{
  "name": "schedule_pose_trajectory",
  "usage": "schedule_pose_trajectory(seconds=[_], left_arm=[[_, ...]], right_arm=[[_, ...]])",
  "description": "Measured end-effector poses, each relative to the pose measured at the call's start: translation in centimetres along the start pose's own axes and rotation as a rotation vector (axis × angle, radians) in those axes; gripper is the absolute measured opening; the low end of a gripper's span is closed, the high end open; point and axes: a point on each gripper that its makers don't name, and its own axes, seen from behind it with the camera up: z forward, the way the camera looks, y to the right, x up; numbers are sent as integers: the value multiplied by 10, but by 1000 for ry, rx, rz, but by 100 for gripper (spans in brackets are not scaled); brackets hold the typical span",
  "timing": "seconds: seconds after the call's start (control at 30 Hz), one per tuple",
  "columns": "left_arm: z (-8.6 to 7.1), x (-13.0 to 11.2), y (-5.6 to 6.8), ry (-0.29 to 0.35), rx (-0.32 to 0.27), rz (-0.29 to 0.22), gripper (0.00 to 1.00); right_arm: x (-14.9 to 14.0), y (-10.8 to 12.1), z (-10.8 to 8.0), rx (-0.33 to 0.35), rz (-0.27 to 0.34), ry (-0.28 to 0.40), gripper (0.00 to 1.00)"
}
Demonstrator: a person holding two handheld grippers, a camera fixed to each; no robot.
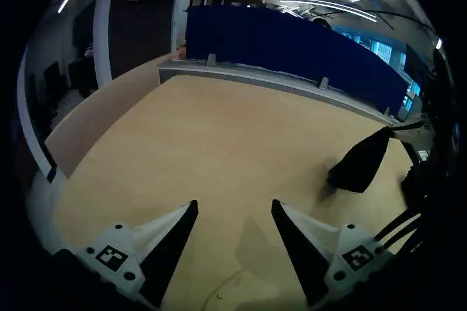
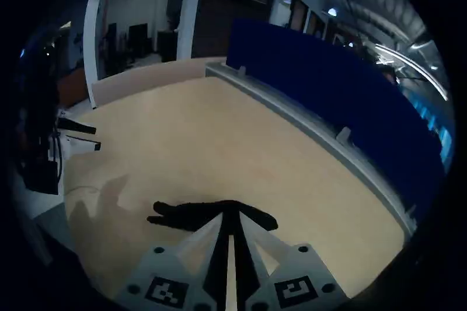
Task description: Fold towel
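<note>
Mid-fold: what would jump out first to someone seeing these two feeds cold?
The black towel, a dark bunch on the pale wooden table, sits at the tips of the right gripper, which is closed on it. The left gripper hangs open over bare tabletop, the towel rising in a dark peak on the right of its view. A long blue partition lines the table's far edge.

The left gripper (image 1: 233,203) has two white wedge-shaped fingers (image 1: 146,234) tapering to points, each with a black inner face, a square black-and-white marker (image 1: 112,257) and small dark screws (image 1: 118,227) around it. Thin black cables (image 1: 403,229) run beside one finger. The right gripper (image 2: 232,215) is built alike: white wedges, black inner pads (image 2: 219,252), markers and dark screws.
</note>
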Motion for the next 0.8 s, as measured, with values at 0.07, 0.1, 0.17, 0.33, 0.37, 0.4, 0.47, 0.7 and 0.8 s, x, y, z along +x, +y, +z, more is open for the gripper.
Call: schedule_pose_trajectory(seconds=[0.07, 0.1, 0.17, 0.33, 0.37, 0.4, 0.47, 0.7, 0.8], left_arm=[[0, 2, 1, 3, -3, 2, 93], [-1, 3, 2, 4, -4, 3, 93], [-1, 5, 3, 7, -8, 4, 93], [-1, 9, 8, 12, -20, 10, 93], [-2, 10, 9, 12, -22, 11, 93], [-2, 11, 10, 13, -25, 12, 93], [-1, 13, 12, 15, -30, 15, 93], [2, 15, 17, 12, -41, 25, 93], [3, 15, 20, 9, -46, 33, 93]], right_arm=[[6, 4, -4, -7, 4, 9, 4], [9, 5, -6, -10, 6, 13, 4], [11, 10, -10, -20, 6, 16, 4], [13, 19, -19, -37, 6, 20, 5], [13, 21, -21, -39, 6, 21, 5], [13, 23, -23, -42, 6, 21, 4], [13, 28, -27, -50, 6, 20, 4], [14, 50, -44, -78, 17, 23, 4], [11, 64, -54, -96, 30, 23, 4]])
